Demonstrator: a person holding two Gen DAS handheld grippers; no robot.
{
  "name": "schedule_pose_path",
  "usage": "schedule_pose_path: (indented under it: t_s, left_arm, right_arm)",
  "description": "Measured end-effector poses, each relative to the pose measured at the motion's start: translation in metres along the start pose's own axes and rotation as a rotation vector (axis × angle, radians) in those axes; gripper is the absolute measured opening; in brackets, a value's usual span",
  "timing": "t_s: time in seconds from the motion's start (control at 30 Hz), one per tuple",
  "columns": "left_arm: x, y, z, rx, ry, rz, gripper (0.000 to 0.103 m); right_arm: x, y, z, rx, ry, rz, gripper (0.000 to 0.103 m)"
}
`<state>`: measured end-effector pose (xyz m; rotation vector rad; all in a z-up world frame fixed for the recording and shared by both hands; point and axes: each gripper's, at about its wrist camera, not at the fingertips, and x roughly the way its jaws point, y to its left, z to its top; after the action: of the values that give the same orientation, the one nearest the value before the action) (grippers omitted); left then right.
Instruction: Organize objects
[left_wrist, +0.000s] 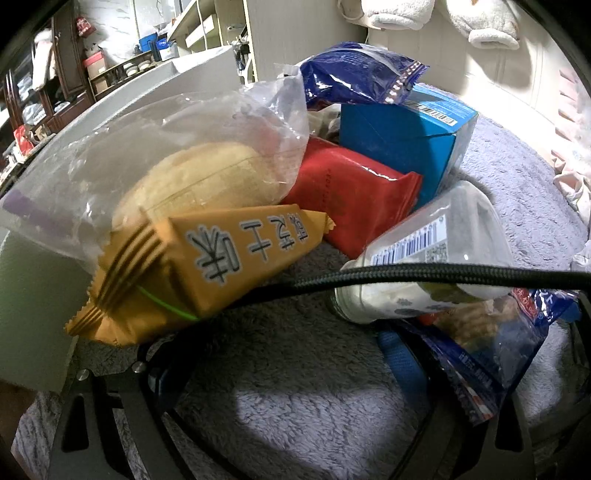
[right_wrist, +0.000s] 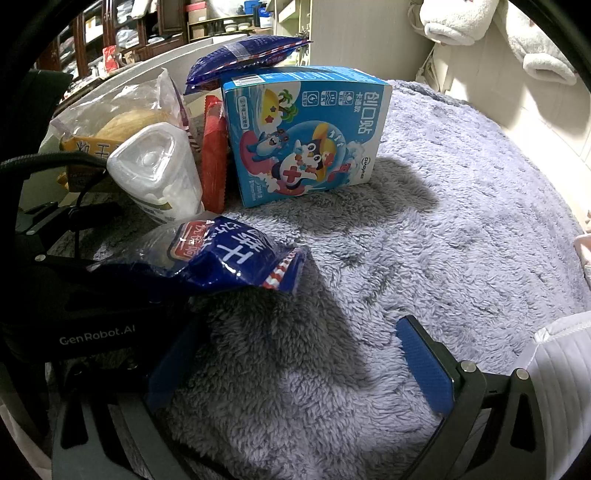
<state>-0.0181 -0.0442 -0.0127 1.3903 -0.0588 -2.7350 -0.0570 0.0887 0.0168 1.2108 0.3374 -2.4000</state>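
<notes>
Grey fleece blanket (right_wrist: 424, 258) carrying a heap of packaged goods at its left side. Blue carton (right_wrist: 306, 133), cartoon print, standing upright on the blanket; dark blue packet (right_wrist: 240, 55) resting on its top edge. Red packet (right_wrist: 214, 155) standing on edge, just left of the carton and touching it. White bottle (right_wrist: 159, 170) lying tilted against the red packet, base toward the right wrist camera. Clear bag (left_wrist: 177, 147) holding a pale bun, at the heap's left; orange packet (left_wrist: 192, 266) lying against its front. Blue biscuit bag (right_wrist: 221, 258) nearest the cameras, in front of the bottle, lying against the left claw (left_wrist: 288, 387). Left claw: spread, its blue pad beside the biscuit bag; whether it presses the bag cannot be told. Right claw (right_wrist: 299, 373): spread wide over bare blanket, pinching nothing. Black braided cable (left_wrist: 443, 273) crossing the left wrist view.
</notes>
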Motion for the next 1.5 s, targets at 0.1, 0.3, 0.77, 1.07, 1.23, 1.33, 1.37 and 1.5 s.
schedule_pose_path:
  t_s: [0.1,0.3,0.77,1.07,1.23,1.33,1.37,1.5]
  left_arm:
    - [-0.001,-0.001,-0.002,0.000,0.000,0.000,0.094]
    - [-0.004,-0.005,-0.004,0.000,-0.001,0.001,0.094]
    - [-0.004,-0.004,-0.004,-0.009,-0.002,0.008,0.095]
    - [-0.007,0.018,0.008,-0.017,0.008,0.029,0.099]
    - [-0.003,0.015,0.031,-0.033,0.017,0.033,0.100]
    - [0.001,0.022,0.041,0.006,0.082,-0.023,0.097]
    - [0.001,0.024,0.048,0.041,0.125,-0.058,0.092]
    - [-0.013,0.032,0.068,0.139,0.264,-0.198,0.061]
  right_arm:
    - [0.000,0.000,0.000,0.000,0.000,0.000,0.102]
    - [0.000,0.000,0.000,0.000,0.000,0.000,0.102]
    - [0.001,0.000,0.000,-0.001,-0.002,0.000,0.102]
    - [0.005,-0.004,0.004,-0.003,0.004,0.014,0.103]
    - [0.007,-0.004,0.004,0.001,0.002,0.012,0.103]
    - [0.007,-0.004,0.006,0.027,0.016,0.014,0.103]
    - [0.006,-0.003,0.008,0.052,0.042,0.022,0.103]
    - [-0.014,-0.004,0.013,0.064,0.055,0.018,0.050]
